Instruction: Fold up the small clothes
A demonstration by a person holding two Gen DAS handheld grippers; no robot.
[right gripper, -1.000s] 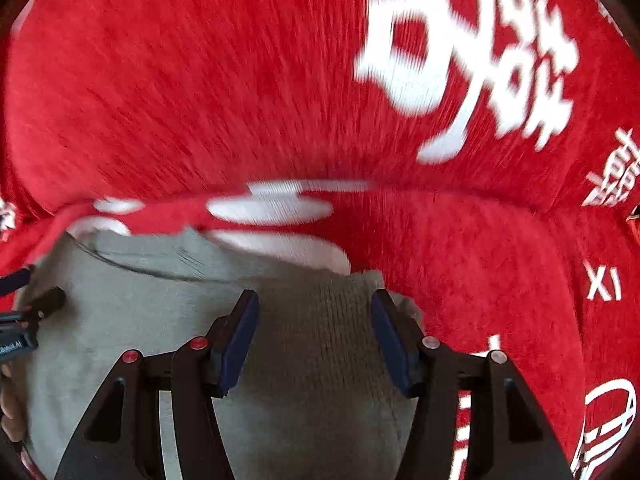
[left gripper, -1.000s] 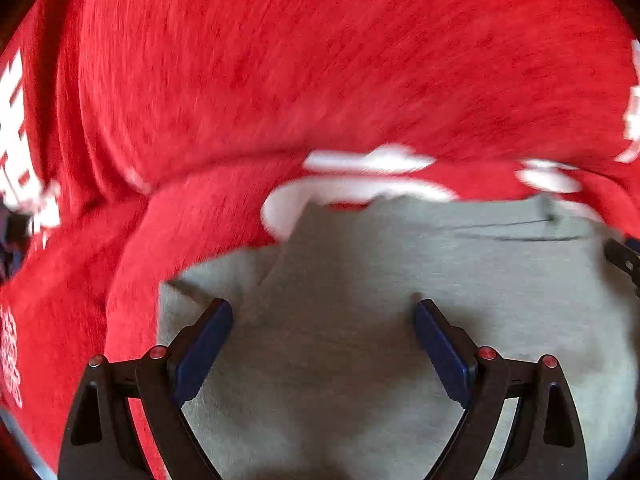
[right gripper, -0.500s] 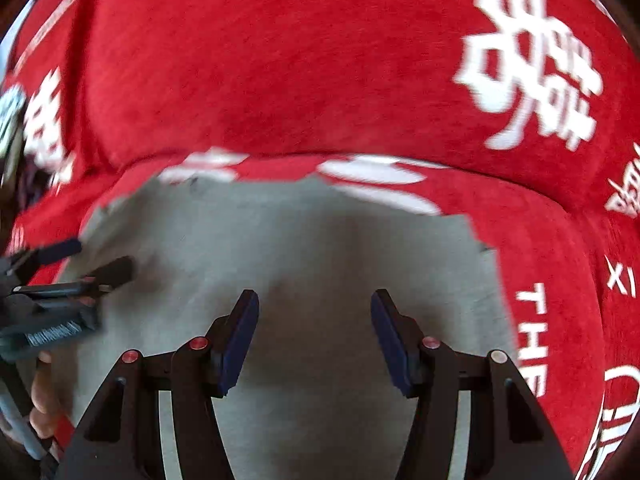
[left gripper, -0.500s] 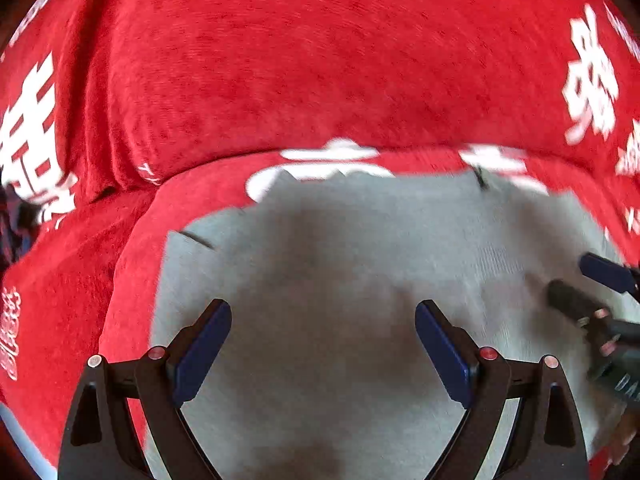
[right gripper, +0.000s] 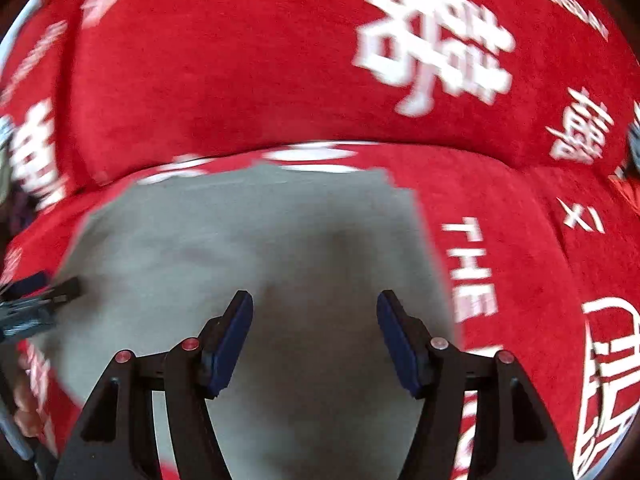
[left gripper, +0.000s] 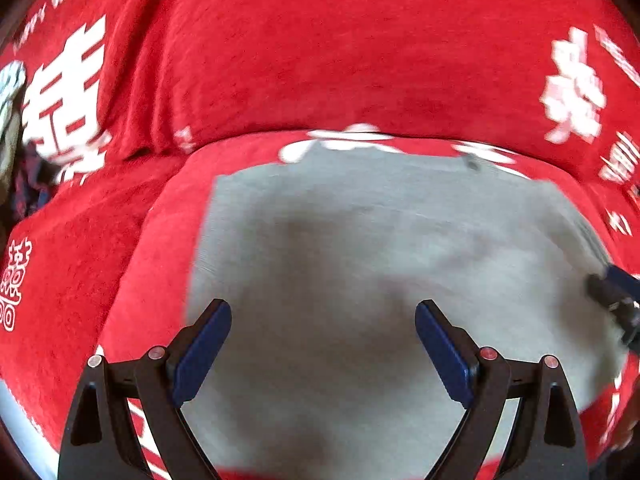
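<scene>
Our two grippers have drawn back from the grey garment on the red cover, left fingers apart, right fingers just widened, both empty.

Red plush cover w/ white characters & lettering fills both views, a rounded back rising across the top half, flat seat part below. Grey garment lies flat on seat, centre to lower frame, edges blurred; red shows all round it.
</scene>
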